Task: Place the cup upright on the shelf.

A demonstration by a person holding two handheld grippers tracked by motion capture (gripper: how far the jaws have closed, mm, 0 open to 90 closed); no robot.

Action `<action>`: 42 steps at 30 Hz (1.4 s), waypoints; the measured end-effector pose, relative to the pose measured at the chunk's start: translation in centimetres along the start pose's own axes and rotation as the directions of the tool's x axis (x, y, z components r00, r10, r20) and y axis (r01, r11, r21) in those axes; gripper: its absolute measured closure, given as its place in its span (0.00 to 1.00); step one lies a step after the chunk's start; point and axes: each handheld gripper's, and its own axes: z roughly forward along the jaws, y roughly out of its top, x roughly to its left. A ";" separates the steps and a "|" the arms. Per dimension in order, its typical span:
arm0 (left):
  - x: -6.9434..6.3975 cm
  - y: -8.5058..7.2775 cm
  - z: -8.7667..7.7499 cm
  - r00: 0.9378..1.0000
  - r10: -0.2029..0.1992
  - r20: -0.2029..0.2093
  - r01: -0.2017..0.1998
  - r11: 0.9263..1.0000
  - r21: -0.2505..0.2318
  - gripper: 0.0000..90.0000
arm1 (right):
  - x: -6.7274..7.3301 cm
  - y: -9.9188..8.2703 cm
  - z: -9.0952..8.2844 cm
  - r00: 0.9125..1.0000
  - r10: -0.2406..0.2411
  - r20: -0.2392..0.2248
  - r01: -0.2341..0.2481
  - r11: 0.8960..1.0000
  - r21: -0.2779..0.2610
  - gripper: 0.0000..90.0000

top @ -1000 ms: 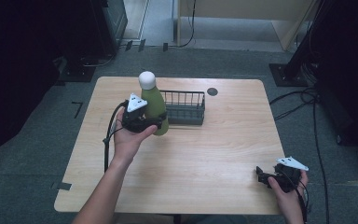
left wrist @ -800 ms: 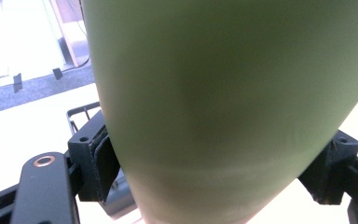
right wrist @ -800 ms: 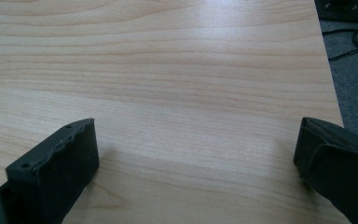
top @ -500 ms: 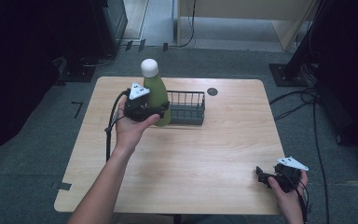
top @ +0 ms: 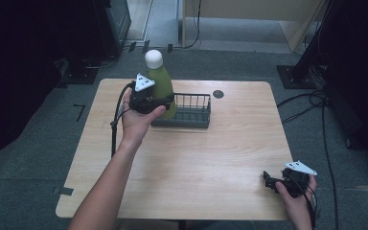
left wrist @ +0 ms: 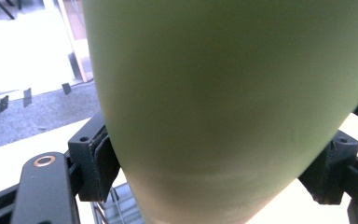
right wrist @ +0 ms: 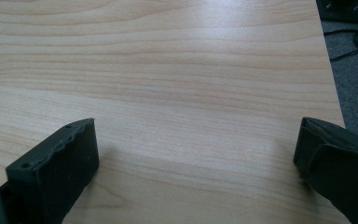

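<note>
The left gripper [top: 160,101] is clamped on the body of a green bottle [top: 164,88] with a white round cap [top: 153,58], holding it upright at the near left end of a dark wire basket [top: 188,111] that sits toward the far side of the wooden table [top: 196,163]. From the high view I cannot tell whether the bottle's base is above the basket, inside it, or just beside its left wall. In the left gripper view the jaws press on either side of the smooth, rounded green wall, with a corner of the wire showing below.

The main risk is slip: the bottle's surface looks slick and its body tapers, so a loosened squeeze could let it slide down or twist between the pads. A second risk is the base catching the basket's rim on the way down, which would tip the bottle or drag the light basket across the table. Released while tilted, a tall bottle like this would probably topple.

The right gripper [top: 279,181] rests at the near right corner of the table, jaws spread apart with nothing between them, too far off to steady the basket
</note>
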 end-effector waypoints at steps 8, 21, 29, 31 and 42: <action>0.2 0.4 1.2 0.999 0.018 -0.031 -0.019 1.000 -0.014 0.23 | 0.0 0.0 0.0 1.000 0.000 0.000 0.000 1.000 0.000 0.00; 1.0 0.4 3.2 0.997 -0.014 -0.073 0.012 1.000 -0.028 0.23 | 0.0 0.0 0.0 1.000 0.001 -0.002 -0.001 1.000 -0.001 0.00; 1.3 -0.3 4.3 0.996 -0.021 -0.085 0.022 1.000 0.011 0.23 | 0.0 0.0 0.0 1.000 0.000 -0.008 0.000 1.000 -0.002 0.00; 1.4 -0.4 4.5 0.996 -0.022 -0.084 0.023 1.000 0.015 0.23 | 0.0 0.0 0.0 1.000 -0.001 -0.008 0.001 1.000 -0.002 0.00; 1.3 -1.4 6.2 0.996 0.004 -0.088 0.002 0.998 0.065 0.23 | -0.1 0.0 0.0 1.000 -0.001 -0.015 0.001 1.000 -0.003 0.00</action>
